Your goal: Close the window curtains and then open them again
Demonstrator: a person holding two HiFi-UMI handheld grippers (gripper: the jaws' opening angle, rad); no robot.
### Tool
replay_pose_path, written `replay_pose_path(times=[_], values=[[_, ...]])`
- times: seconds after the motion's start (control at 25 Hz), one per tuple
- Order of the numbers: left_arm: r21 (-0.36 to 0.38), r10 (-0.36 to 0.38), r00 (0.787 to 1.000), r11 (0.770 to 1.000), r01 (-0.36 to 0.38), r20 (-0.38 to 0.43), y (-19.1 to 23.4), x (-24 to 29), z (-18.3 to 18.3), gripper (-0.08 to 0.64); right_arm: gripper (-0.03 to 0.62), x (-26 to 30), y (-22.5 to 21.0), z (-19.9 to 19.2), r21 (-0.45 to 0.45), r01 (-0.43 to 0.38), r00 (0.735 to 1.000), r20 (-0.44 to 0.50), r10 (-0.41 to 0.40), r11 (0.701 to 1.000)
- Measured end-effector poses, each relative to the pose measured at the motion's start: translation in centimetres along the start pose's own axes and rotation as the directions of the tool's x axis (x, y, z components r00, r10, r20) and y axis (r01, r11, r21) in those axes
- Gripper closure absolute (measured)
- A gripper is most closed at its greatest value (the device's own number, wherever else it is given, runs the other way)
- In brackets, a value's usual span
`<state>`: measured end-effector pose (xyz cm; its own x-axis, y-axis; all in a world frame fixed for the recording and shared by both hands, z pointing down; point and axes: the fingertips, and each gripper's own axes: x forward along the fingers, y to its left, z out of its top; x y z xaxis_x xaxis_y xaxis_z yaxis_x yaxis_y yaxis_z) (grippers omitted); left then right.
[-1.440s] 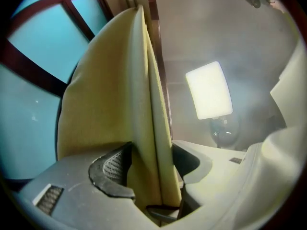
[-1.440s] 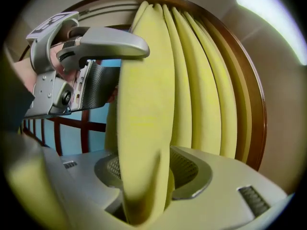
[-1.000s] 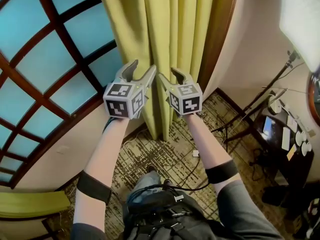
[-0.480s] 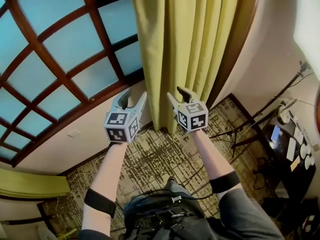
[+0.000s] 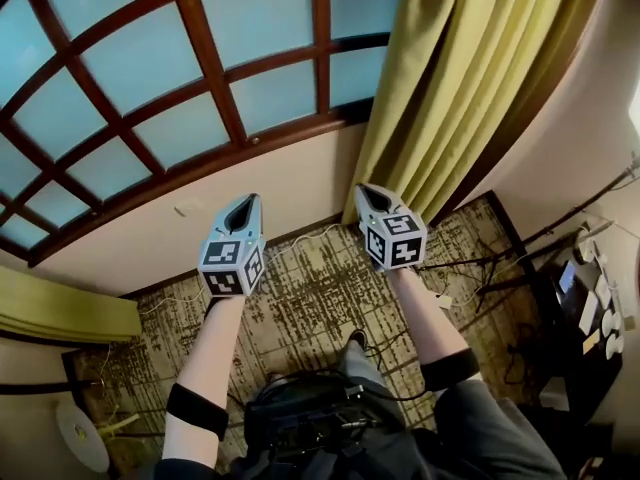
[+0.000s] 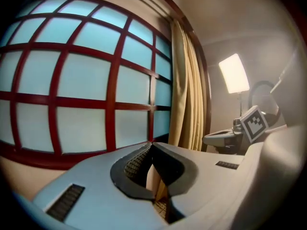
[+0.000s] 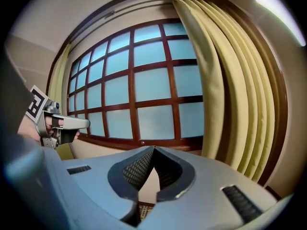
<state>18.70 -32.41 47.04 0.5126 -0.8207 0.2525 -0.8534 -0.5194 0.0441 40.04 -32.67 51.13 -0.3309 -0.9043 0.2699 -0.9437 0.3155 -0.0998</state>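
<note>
My left gripper [image 5: 243,200] and right gripper [image 5: 368,190] have both just closed on nothing, so for any next pull I'd open wide and pinch the curtain's edge, not its bulk. The curtain [image 5: 460,78] hangs gathered just right of my right gripper, untouched, leaving the window [image 5: 200,78] bare.

The floor [image 5: 320,298] is covered by brown-and-cream patterned carpet. A thin white cable [image 5: 300,236] lies along its wall edge. Toward its right edge are a small white plug [image 5: 443,301] and dark stand legs [image 5: 510,282].
</note>
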Motion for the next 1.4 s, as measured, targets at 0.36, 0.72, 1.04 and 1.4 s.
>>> replay_pose_path(times=[0.36, 0.72, 1.04, 1.4], values=[[-0.069, 0.106, 0.994, 0.992, -0.109, -0.037, 13.2, -15.7, -6.9, 0.560, 0.592, 0.9, 17.1, -4.2, -0.008, -0.088, 0.995, -0.052, 0.087, 0.996], [-0.104, 0.148, 0.987, 0.983, -0.154, -0.065, 19.2, -25.5, -10.2, 0.560, 0.592, -1.9, 27.3, -6.6, 0.025, -0.104, 0.987, -0.117, 0.106, 0.994], [-0.142, 0.211, 0.974, 0.965, -0.221, -0.080, 19.4, -28.1, -11.2, 0.560, 0.592, -2.2, 27.8, -6.3, 0.005, -0.158, 0.980, -0.126, 0.157, 0.987], [-0.164, 0.235, 0.966, 0.954, -0.250, -0.105, 17.5, -27.2, -12.6, 0.560, 0.592, -2.6, 25.1, -7.6, -0.011, -0.183, 0.971, -0.162, 0.179, 0.983]])
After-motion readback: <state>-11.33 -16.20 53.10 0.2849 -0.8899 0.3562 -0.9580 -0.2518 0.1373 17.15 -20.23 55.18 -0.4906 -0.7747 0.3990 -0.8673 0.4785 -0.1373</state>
